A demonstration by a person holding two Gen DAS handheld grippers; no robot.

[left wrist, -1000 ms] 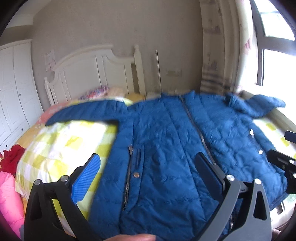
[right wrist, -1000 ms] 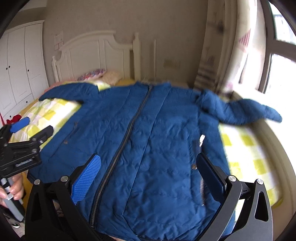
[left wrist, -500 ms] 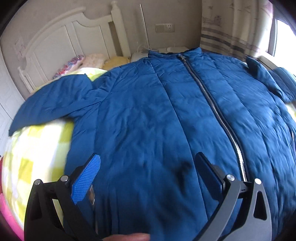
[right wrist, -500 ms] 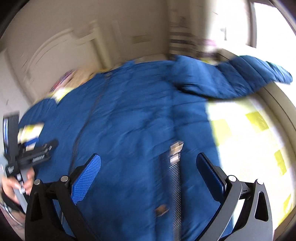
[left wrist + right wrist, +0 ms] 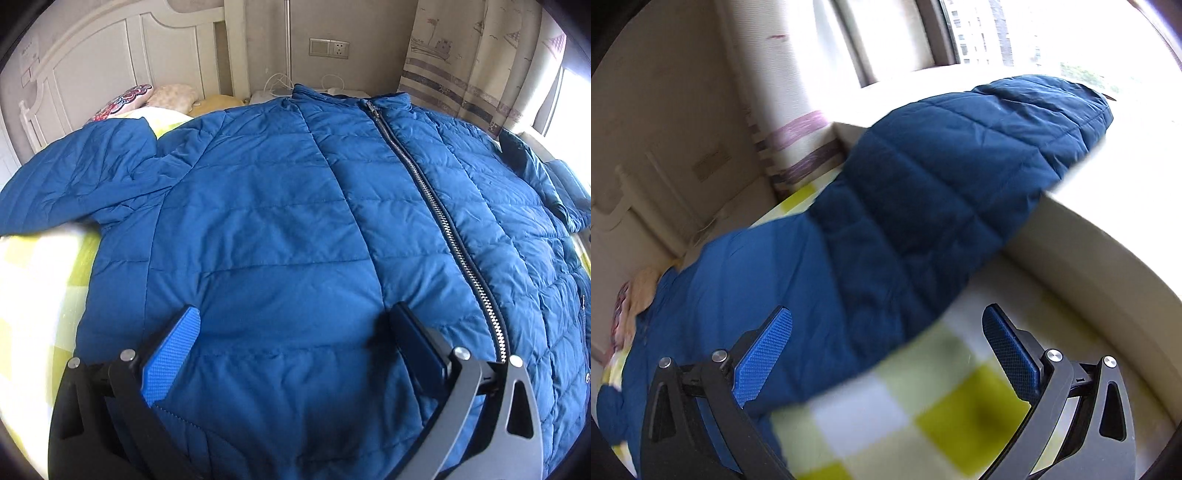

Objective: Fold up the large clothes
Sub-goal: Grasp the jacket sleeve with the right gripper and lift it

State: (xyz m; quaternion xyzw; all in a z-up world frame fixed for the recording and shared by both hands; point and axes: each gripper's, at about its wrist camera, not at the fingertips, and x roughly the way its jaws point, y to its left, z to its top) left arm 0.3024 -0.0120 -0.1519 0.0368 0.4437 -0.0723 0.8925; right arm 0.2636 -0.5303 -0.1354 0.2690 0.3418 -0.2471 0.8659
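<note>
Left wrist view has me down low over the blue puffer jacket (image 5: 295, 229) now, way closer than a second ago when I could see the whole thing plus the wardrobe. The jacket's lying front-up and zipped on the bed (image 5: 33, 295), collar toward the headboard (image 5: 110, 66), its zipper (image 5: 436, 206) running off to the right of my left gripper (image 5: 295, 332). Jaws are wide, nothing in them, parked just above the lower front panel. The left sleeve (image 5: 74, 177) is spread out to the side over the yellow check bedding.

Right wrist view swung hard too. A second ago it was looking straight up the jacket; now it's turned toward the window (image 5: 979, 33) and staring at the right sleeve (image 5: 960, 177), which is draped out across the bed with its cuff up on the ledge (image 5: 1108, 240). Right gripper (image 5: 886, 339) is wide as well, holding nothing, the sleeve's lower edge sitting between the fingers. Picture's a bit smeared.

My read: nothing folded yet, both hands just split up to work each side. Sleeves in first, probably. That puffy fill looks slippery, so a shallow pinch might slide off.
</note>
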